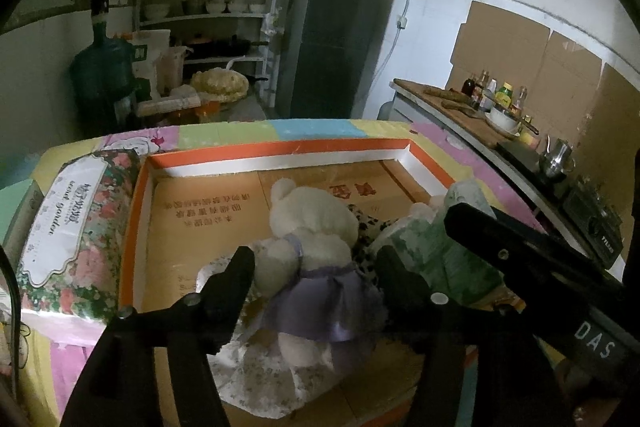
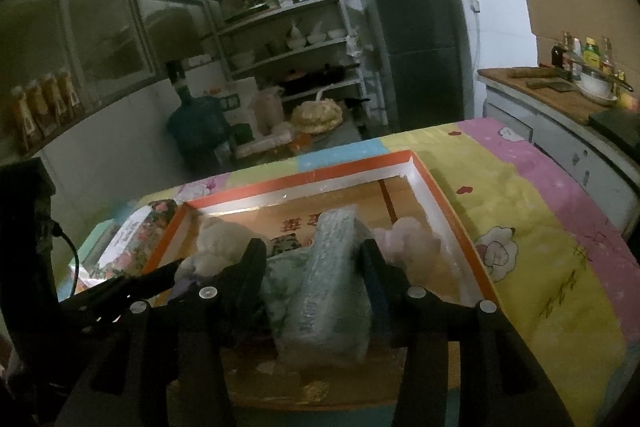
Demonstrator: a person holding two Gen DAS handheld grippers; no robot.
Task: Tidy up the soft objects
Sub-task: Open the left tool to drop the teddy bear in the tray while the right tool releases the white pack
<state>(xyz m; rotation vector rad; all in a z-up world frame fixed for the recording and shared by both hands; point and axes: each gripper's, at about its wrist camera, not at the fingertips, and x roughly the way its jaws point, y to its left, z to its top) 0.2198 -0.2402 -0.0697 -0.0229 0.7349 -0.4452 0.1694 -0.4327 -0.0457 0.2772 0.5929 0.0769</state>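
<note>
Inside the orange box (image 1: 134, 227), the bear (image 1: 312, 227) is soft and light; squeeze its tummy. Both grippers, left gripper (image 1: 316, 263) and right gripper (image 2: 316, 259), are wide, holding nothing.

1 box (image 1: 140, 211), 1 plush bear (image 1: 312, 227), 2 tissue packs (image 2: 328, 267).

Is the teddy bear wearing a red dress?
No, the teddy bear lying in the orange-rimmed box wears a purple dress, as the left wrist view shows.
</note>
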